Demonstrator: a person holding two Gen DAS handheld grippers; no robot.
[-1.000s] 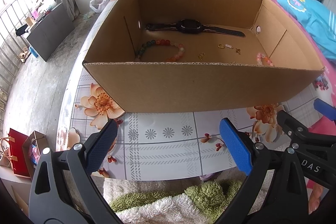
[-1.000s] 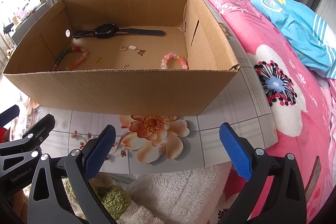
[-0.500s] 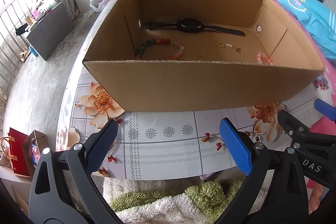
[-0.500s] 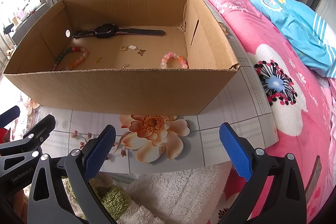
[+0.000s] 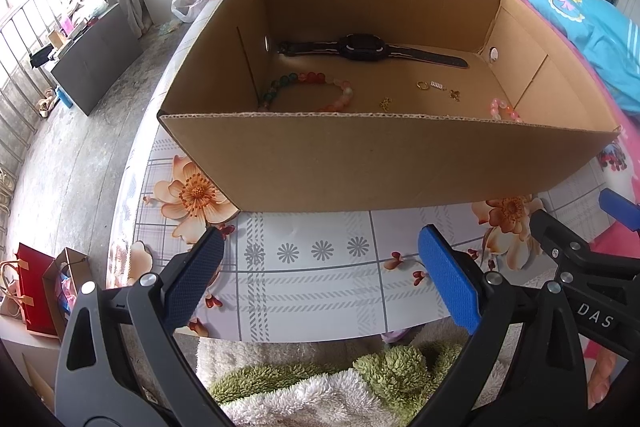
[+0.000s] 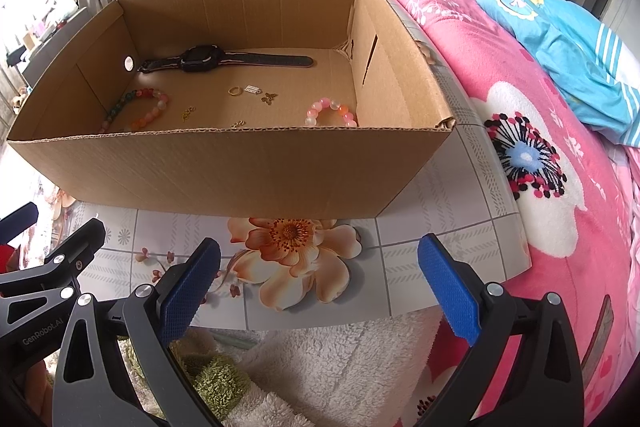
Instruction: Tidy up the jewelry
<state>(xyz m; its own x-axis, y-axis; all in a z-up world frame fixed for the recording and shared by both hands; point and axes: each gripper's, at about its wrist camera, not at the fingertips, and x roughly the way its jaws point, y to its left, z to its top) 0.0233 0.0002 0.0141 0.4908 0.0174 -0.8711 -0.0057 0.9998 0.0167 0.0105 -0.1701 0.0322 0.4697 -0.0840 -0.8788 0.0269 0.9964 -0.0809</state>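
A pink bed (image 6: pixel 540 131) is seen at 3 o'clock in the right wrist view, beside a table (image 5: pixel 312 279) covered in a floral cloth. An open box (image 5: pixel 380 163) is set on the table, filling the 12 o'clock half of both views. On the box floor a black watch (image 5: pixel 362 47) is laid flat along the far wall. A multicoloured bracelet (image 5: pixel 308 91) is found at 9 o'clock of the floor, near the left wall, and a pink bracelet (image 6: pixel 330 111) at 3 o'clock, near the right wall and partly hidden by the front wall. Between the bracelets a gold ring (image 6: pixel 235 91) is placed just beside a silver charm (image 6: pixel 253 89) and near a gold charm (image 6: pixel 269 98); two more small gold pieces (image 6: pixel 188 113) are scattered nearer the front wall. The left gripper (image 5: pixel 316 281) is held at 6 o'clock before the box, over the table edge, its fingers spread apart and empty. The right gripper (image 6: pixel 316 281) is held likewise, released and grasping nothing, well apart from the jewelry
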